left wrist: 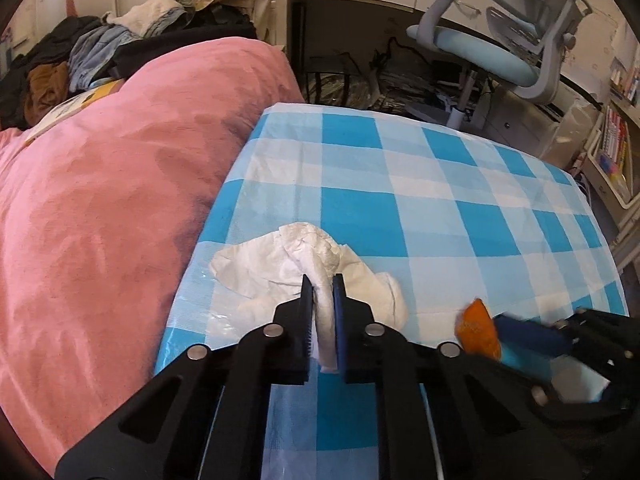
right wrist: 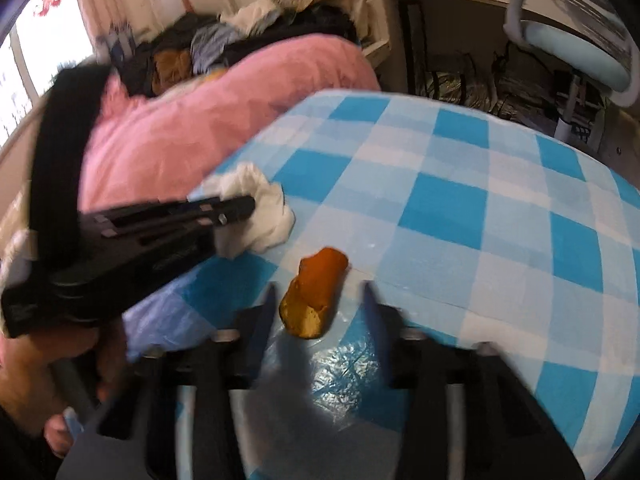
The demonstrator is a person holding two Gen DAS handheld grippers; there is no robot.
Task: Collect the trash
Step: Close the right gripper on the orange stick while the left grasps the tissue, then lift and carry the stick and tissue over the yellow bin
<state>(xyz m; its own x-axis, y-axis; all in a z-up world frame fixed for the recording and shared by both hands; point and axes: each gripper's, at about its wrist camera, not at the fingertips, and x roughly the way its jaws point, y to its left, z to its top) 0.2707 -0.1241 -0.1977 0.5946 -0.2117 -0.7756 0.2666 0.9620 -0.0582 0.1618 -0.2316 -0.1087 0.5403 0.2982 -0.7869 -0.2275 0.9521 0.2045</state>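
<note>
A crumpled white tissue (left wrist: 308,264) lies on the blue-and-white checked tablecloth (left wrist: 440,208) near its left edge. My left gripper (left wrist: 323,280) is shut on a fold of the tissue. In the right wrist view the tissue (right wrist: 264,208) shows with the left gripper (right wrist: 240,206) on it. An orange peel (right wrist: 314,294) lies on the cloth near the front. My right gripper (right wrist: 320,292) is open, its two fingers on either side of the peel, apart from it. The peel (left wrist: 478,328) and the right gripper (left wrist: 508,336) show blurred at the lower right of the left wrist view.
A pink duvet (left wrist: 112,192) lies against the table's left edge, with a heap of clothes (left wrist: 120,40) behind it. A blue-and-grey desk chair (left wrist: 500,40) stands beyond the far edge. A shelf with books (left wrist: 612,148) is at the right.
</note>
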